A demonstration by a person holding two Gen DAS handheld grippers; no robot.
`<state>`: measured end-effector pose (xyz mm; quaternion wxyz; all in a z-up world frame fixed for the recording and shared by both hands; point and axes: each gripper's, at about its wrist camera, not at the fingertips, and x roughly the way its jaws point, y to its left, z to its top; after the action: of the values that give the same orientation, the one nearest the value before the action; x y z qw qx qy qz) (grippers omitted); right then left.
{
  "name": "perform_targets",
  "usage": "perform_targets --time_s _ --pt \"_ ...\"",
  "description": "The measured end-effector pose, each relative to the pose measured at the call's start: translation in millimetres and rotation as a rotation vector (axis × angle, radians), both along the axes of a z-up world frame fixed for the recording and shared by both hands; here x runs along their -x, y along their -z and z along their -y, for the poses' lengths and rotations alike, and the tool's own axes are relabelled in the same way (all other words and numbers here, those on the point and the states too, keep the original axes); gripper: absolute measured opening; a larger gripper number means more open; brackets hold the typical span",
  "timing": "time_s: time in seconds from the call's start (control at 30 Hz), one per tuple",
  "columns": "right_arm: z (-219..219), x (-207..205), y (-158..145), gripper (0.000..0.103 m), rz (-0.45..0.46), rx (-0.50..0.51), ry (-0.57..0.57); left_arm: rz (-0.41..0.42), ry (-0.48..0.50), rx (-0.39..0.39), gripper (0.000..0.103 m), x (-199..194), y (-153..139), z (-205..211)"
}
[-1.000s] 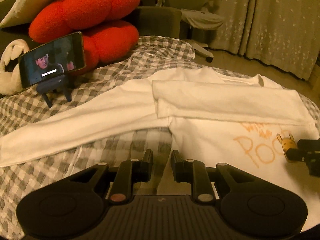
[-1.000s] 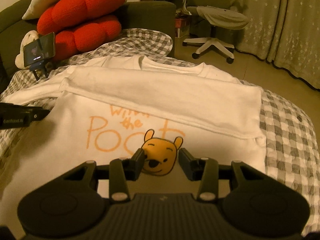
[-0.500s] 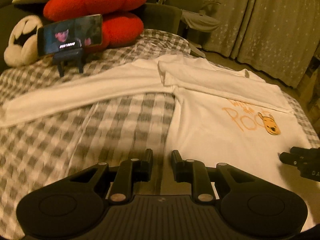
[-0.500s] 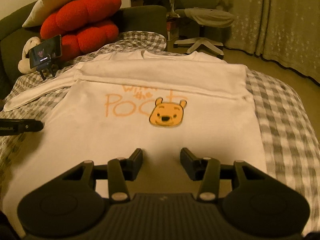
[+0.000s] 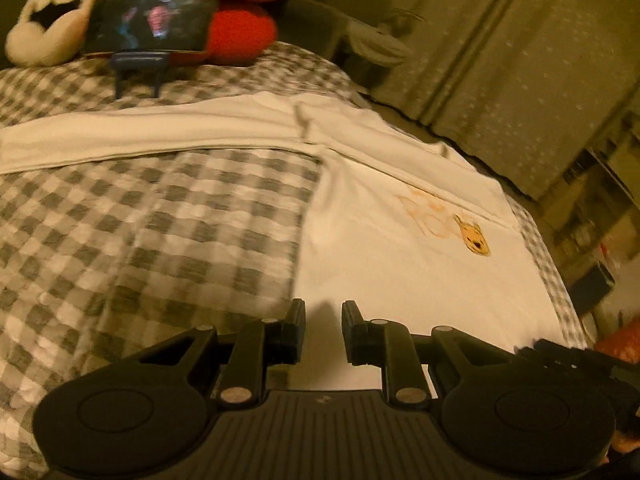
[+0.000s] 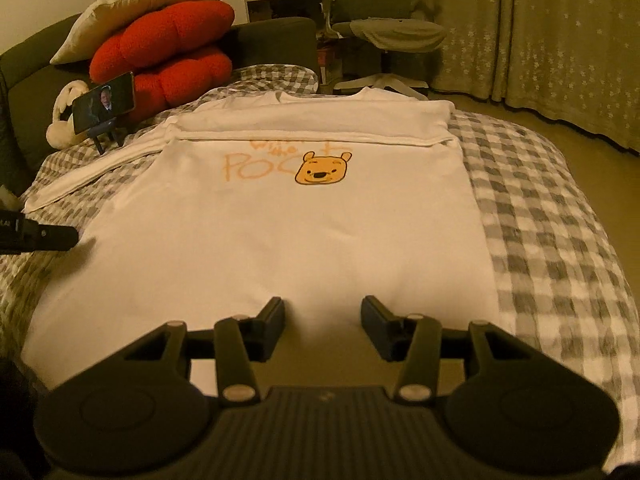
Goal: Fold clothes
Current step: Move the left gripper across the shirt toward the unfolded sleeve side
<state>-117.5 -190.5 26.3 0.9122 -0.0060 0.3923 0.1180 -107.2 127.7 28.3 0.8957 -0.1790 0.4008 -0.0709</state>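
The checkered bed (image 6: 540, 216) lies bare on the right of the white shirt (image 6: 280, 232), so a tool can pass there freely. At the far left, the phone on its stand (image 6: 105, 106), the red cushions (image 6: 168, 56) and a plush toy (image 6: 64, 120) block the way.

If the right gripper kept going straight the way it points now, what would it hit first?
Probably the white shirt itself. The right gripper is open, empty and aimed low across the shirt's lower body towards the bear print. Nothing stands between them, though how high it sits above the cloth is unclear.
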Motion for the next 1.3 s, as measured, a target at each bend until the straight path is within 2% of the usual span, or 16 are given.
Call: perform_targets --time_s 0.17,0.33,0.47,0.6,0.7,0.8,0.9,1.03,1.3 --pt "-3.0 13.3 0.4 0.046 0.009 0.022 0.004 -0.041 0.036 -0.07 0.019 -1.1 6.4 13.6" --pt "-2.2 22.9 0.3 0.048 0.001 0.027 0.012 -0.056 0.031 -0.071 0.018 -2.6 5.5 12.6" --pt "-4.3 21.1 -4.6 0.048 -0.007 0.029 0.012 -0.045 -0.014 -0.073 0.017 -4.5 0.2 7.9" --pt "-14.8 10.7 -13.3 0.048 0.0 0.017 -0.024 -0.02 -0.063 -0.142 0.017 -9.0 -5.1 6.3" --pt "-27.0 -2.2 -21.5 0.048 0.002 0.02 -0.059 -0.036 -0.072 -0.118 0.017 -13.7 -4.9 -0.5" --pt "-41.4 -19.4 -32.2 0.048 -0.001 0.017 -0.105 -0.039 -0.114 -0.143 0.017 -19.9 -8.0 -6.6" --pt "-55.1 -39.8 -41.9 0.048 0.003 0.033 -0.139 -0.059 -0.177 -0.127 0.017 -27.5 -12.0 -21.5" --pt "-73.8 -65.5 -50.3 0.049 0.024 0.075 -0.179 -0.08 -0.306 -0.082 0.017 -36.3 -19.7 -58.3" --pt "-93.4 -105.3 -37.0 0.049 0.0 0.077 -0.235 -0.101 -0.608 0.02 0.017 -38.9 -24.0 -171.7"
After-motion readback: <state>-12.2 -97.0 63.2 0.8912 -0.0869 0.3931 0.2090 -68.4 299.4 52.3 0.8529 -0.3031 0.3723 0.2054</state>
